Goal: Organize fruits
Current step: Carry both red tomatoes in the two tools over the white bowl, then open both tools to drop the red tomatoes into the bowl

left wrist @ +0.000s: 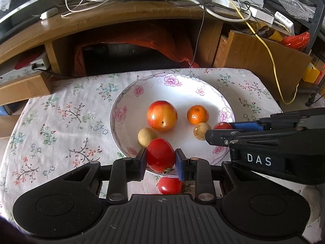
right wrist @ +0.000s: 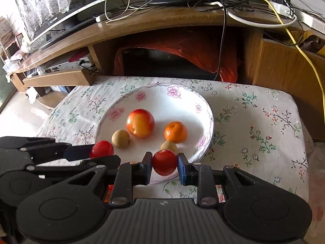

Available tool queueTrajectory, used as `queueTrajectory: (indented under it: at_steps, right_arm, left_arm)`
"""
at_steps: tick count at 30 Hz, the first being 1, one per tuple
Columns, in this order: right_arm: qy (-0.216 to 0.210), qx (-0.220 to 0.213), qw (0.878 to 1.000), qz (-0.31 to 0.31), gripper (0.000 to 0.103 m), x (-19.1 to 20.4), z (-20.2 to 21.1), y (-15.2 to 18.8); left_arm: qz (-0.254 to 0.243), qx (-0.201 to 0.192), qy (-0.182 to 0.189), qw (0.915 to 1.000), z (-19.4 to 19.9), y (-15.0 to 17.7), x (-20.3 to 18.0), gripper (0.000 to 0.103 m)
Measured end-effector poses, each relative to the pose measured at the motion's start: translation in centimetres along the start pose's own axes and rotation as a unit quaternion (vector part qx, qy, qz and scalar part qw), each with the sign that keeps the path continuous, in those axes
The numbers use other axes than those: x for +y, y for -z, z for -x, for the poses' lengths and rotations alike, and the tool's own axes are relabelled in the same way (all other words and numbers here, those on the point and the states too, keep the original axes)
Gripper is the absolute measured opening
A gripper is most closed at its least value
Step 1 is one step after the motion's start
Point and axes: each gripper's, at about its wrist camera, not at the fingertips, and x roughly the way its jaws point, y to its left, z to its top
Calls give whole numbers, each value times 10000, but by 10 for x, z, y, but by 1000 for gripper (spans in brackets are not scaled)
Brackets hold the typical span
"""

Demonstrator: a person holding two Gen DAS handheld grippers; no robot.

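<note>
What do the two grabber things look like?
Both are black plastic. The left gripper has a ribbed black base, two round discs at its sides, silver rivets and blue pads on its fingers. The right gripper looks the same, and white letters DAS show on its side. No cables or sleeves are visible.

Left hand-held gripper (left wrist: 160,160) clamped on a red tomato (left wrist: 160,155), right hand-held gripper (right wrist: 165,165) likewise gripping another tomato (right wrist: 164,162), both angled downward

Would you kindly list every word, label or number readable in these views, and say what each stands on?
"DAS": white letters on the side of the right gripper, seen from the left wrist.
Lettering on the monitor's lower edge: too blurred to read.
Print on the white box on the desk: too small to read.
</note>
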Motion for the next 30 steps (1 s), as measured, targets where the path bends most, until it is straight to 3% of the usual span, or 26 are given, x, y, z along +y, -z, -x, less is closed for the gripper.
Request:
queueTrajectory:
  at_steps: [24,27,30]
  right_arm:
    - [-75,123,9996,-235,28,-9,-24,-10]
    - [-74,99,9996,-273,28,-11,-22,-12]
    - [-84,41,9994,-339,28,-12,-20,-13]
  left_arm:
    - [197,82,-6,9998,-14,-8,6,38]
    - [213,48,16,9998,-11,-9,6,41]
    - [186,-32,94,9998,-7,-10,3,52]
